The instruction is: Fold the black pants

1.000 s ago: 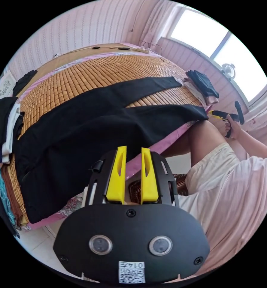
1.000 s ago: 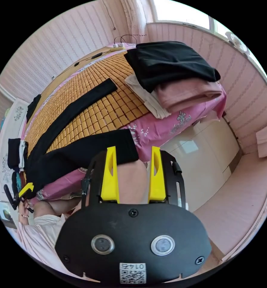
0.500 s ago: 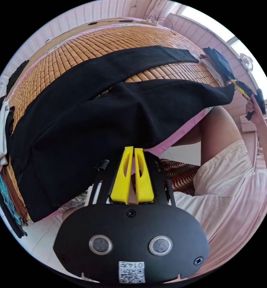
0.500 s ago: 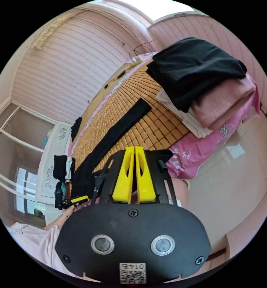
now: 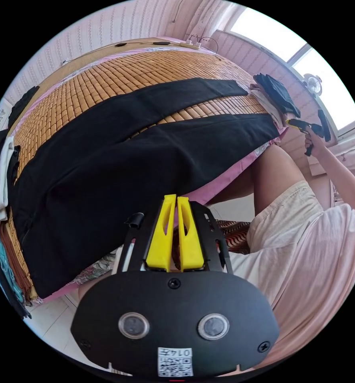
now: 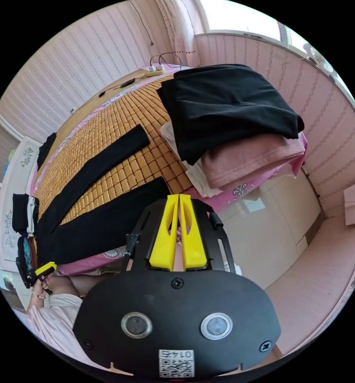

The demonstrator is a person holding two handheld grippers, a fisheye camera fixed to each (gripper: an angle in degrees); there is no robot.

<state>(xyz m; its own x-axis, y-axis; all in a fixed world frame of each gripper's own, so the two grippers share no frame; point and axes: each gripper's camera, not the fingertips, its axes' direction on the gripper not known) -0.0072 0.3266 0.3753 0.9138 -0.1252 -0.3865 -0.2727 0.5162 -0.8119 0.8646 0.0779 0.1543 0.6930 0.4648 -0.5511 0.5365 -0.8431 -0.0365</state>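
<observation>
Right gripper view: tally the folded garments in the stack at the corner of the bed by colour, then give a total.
Black: 1, the black folded garment on top
Pink: 1, the pink folded garment under it
White: 1, the white folded garment showing at the stack's edge below
Total: 3 visible; any further layers are hidden.

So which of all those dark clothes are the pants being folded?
Start at the bamboo mat covering the bed. The pants are the big black garment spread flat across it, two long legs reaching toward the window end. The other dark clothes sit in folded stacks at the mat's ends.
</observation>
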